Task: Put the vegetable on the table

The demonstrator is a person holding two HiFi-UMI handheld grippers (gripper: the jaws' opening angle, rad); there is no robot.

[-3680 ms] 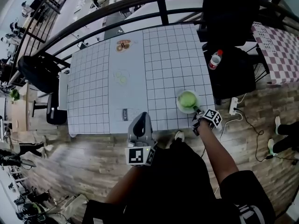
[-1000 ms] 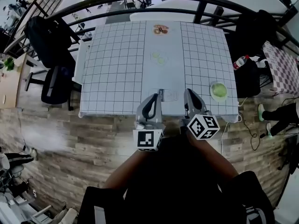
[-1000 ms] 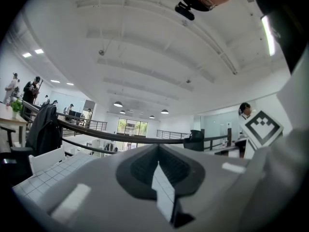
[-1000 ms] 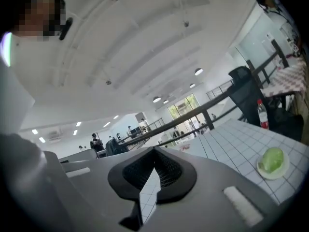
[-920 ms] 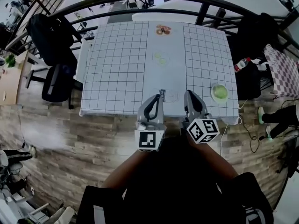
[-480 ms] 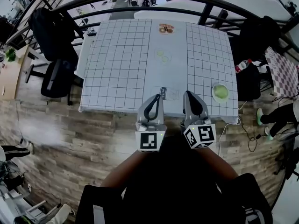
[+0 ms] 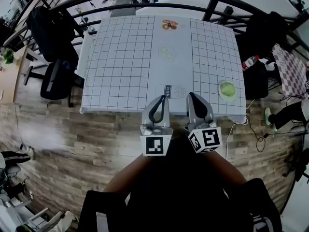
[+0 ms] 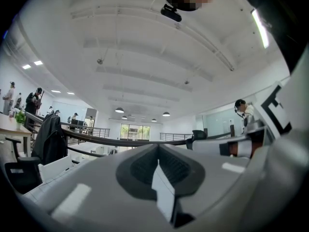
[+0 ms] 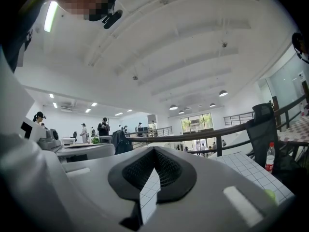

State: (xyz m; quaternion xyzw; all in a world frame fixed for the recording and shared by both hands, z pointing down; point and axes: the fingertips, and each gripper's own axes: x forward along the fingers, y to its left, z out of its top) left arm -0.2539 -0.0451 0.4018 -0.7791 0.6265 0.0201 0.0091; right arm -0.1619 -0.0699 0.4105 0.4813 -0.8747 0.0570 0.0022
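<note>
The white, black-gridded worktop (image 7: 120, 66) stretches away from the person, who holds both grippers side by side over its near edge, at the middle. The left gripper (image 7: 161, 99) has its jaws brought together at the tips with nothing between them; in the left gripper view (image 8: 158, 147) only a thin slit shows lower down between the dark pads. The right gripper (image 7: 190, 95) stands just beside it, and its jaws are likewise pressed together and empty (image 9: 154, 149), with a sliver of gridded cloth showing through the slit. The round green vegetable (image 7: 227, 88) lies in a shallow pale dish (image 7: 220, 85) on the worktop's near right part, close to the right edge and well apart from both grippers. Along the worktop's plain centre strip lie flat printed pictures: a brown one (image 7: 169, 25) at the far end and pale green slices (image 7: 166, 53) midway. A clear plastic bottle with a red cap (image 7: 248, 62) stands off the right side, and a black chair (image 7: 53, 79) sits to the left on the wooden floor (image 7: 58, 144).
</note>
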